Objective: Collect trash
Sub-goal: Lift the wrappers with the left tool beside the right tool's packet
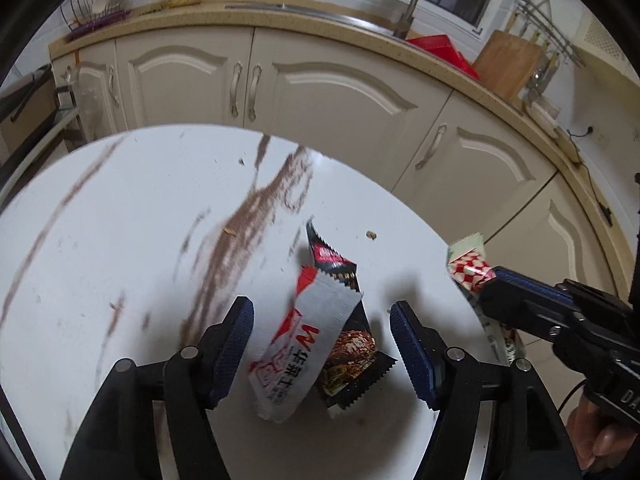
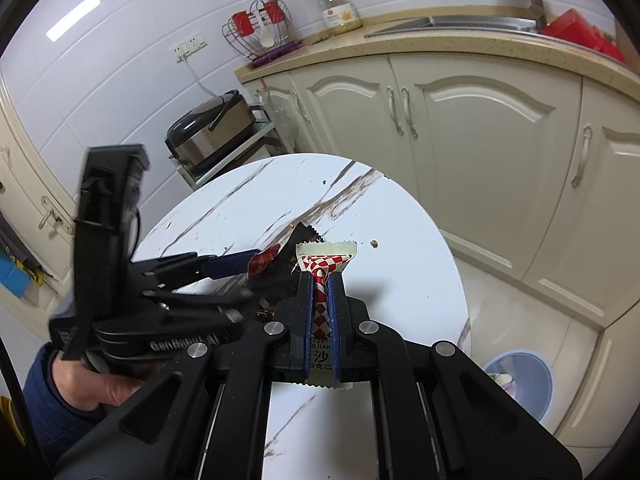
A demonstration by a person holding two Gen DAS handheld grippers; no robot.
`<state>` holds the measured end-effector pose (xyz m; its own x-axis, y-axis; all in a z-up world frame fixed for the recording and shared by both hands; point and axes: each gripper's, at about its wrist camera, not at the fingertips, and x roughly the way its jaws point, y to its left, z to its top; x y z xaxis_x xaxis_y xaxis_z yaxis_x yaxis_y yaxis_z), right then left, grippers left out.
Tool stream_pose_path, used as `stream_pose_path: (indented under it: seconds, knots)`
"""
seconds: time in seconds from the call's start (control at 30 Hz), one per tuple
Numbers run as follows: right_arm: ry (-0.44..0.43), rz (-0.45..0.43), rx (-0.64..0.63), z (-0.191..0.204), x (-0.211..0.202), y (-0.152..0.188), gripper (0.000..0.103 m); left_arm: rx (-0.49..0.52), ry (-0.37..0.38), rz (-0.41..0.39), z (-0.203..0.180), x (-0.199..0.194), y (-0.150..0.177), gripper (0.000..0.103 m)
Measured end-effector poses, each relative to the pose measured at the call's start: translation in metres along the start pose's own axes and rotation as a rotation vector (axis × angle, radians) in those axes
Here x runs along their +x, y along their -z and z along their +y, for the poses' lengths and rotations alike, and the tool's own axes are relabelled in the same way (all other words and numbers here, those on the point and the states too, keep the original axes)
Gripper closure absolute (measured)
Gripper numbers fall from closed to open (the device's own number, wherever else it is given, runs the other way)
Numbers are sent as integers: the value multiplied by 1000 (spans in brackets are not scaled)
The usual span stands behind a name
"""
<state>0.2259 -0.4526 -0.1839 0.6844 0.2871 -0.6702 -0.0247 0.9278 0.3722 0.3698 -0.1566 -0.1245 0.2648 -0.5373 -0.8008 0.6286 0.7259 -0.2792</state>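
**Left tool open over two wrappers, right tool clamped on checkered wrapper**

Left wrist view, left to right: round white surface (image 1: pixel 120 240) with brown marbled streaks and a few crumbs. Left tool (image 1: pixel 322 320) has its jaws spread wide, pads not touching anything. Between them a silver-and-red wrapper (image 1: pixel 304 344) sits tilted, lying over a black snack wrapper (image 1: pixel 344 320); whether the silver one rests fully on the surface or is in mid-air, cannot tell. Black wrapper is partly crumpled, one serrated end pointing away from the camera, the other near the right finger. Further right, at the surface edge, the right tool (image 1: pixel 490 280) comes in from the side, closed on a red-and-white checkered wrapper (image 1: pixel 468 264), held up off the surface. A hand (image 1: pixel 600 440) grips that tool's handle at lower right.

Right wrist view, left to right: a hand (image 2: pixel 92 380) in a blue sleeve holds the left tool (image 2: pixel 236 276), fingers apart, reaching over the surface (image 2: pixel 400 280). The red end of the silver wrapper and the black wrapper show just beyond its tips. Centre: right tool (image 2: pixel 320 280) pinched tight on the checkered wrapper (image 2: pixel 326 258), pale sealed end sticking up past the pads. Lower right on the floor: light blue bin (image 2: pixel 520 380), some trash inside, well apart from the surface. Cream cabinets (image 2: pixel 480 140) behind.
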Motion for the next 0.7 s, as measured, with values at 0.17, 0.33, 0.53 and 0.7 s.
stream_pose_path:
  seconds: [0.17,0.33,0.53,0.7]
  knots:
    - [8,2,12,-9,-3,2,96,6,36,-11,-8,8,-2,83]
    - [9,-2,29,-16,-6,4,96,53,58,-12,-23,15,2,89]
    - [12,-6,39,-20,-10,7,96,46,66,-26,-27,17,0,96]
    - [21,-20,51,-24,-19,9,96,62,71,-34,-38,11,2,96]
